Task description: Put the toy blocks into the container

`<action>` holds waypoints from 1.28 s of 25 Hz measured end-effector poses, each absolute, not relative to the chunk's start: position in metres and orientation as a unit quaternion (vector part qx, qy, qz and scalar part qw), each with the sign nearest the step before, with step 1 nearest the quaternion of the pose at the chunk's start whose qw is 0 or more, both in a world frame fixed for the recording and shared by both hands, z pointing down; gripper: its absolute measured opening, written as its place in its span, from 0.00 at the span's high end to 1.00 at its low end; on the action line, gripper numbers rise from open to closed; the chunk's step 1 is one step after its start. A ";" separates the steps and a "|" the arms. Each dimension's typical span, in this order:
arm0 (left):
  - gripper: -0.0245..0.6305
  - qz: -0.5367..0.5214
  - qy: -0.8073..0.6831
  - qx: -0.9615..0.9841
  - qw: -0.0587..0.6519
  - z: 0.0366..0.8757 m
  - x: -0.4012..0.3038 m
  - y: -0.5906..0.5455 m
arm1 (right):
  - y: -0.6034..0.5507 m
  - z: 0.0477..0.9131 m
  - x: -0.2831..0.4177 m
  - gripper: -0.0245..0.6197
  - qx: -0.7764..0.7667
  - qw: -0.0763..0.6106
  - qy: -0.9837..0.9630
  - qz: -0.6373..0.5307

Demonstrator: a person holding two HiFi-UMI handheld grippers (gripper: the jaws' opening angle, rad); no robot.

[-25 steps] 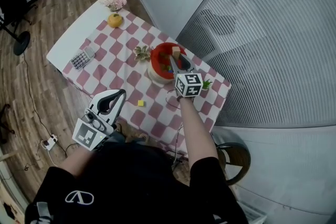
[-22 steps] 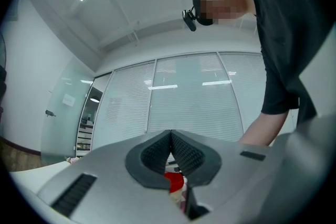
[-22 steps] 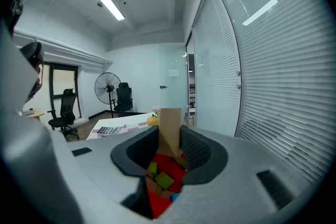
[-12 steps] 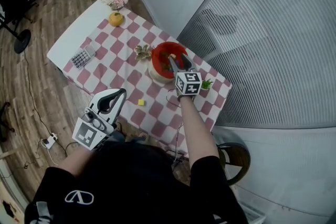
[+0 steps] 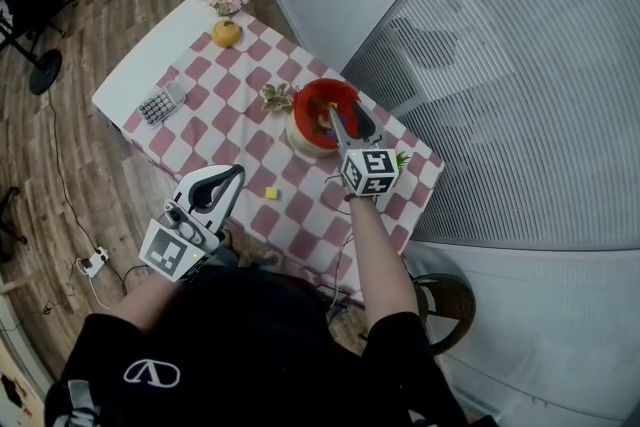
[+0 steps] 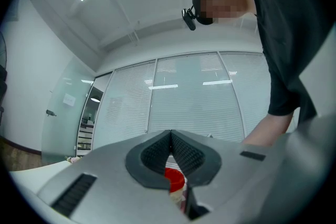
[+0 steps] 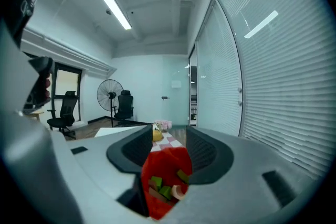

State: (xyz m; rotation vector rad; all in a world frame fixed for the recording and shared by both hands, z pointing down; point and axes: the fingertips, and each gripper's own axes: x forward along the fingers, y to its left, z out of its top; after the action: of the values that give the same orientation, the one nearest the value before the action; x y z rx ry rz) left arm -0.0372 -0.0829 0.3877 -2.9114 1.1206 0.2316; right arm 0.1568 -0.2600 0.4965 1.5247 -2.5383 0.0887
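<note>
the red round container (image 5: 308, 95) on the pink-and-white checked tablecloth (image 5: 215, 115) holds green and brown toy blocks (image 7: 160, 186). above it the right gripper (image 5: 345, 112) has just been opening; the pale block it carried a second ago is gone and its jaws are released, empty. one small yellow block (image 5: 270, 192) waits on the cloth, likely next. the left gripper (image 5: 232, 173) hangs clenched on nothing.

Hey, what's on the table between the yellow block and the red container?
Nothing: in the head view, only bare checked tablecloth lies between the yellow block and the red container.
</note>
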 end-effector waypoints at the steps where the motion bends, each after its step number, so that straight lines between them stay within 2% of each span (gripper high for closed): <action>1: 0.95 0.075 0.358 -0.931 0.006 0.388 -0.037 -0.084 | -0.252 0.483 0.152 0.64 0.507 0.080 -0.858 0.017; 10: 0.95 0.078 0.353 -0.932 0.002 0.390 -0.035 -0.086 | -0.163 0.418 0.104 0.67 0.448 0.024 -0.893 -0.029; 22: 0.95 0.078 0.351 -0.933 0.004 0.390 -0.034 -0.086 | -0.096 0.425 0.072 0.66 0.419 0.014 -0.908 -0.002; 28: 0.95 0.078 0.351 -0.933 0.005 0.389 -0.036 -0.084 | -0.102 0.437 0.067 0.65 0.410 0.034 -0.911 0.006; 32: 0.95 0.080 0.356 -0.931 0.004 0.390 -0.040 -0.082 | -0.105 0.468 0.057 0.62 0.381 0.094 -0.920 0.008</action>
State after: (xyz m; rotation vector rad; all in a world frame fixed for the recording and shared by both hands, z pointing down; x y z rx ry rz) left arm -0.0400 -0.0819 0.3896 -2.9180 1.1163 0.2522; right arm 0.0571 -0.1055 0.4683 1.1295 -2.7287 0.0245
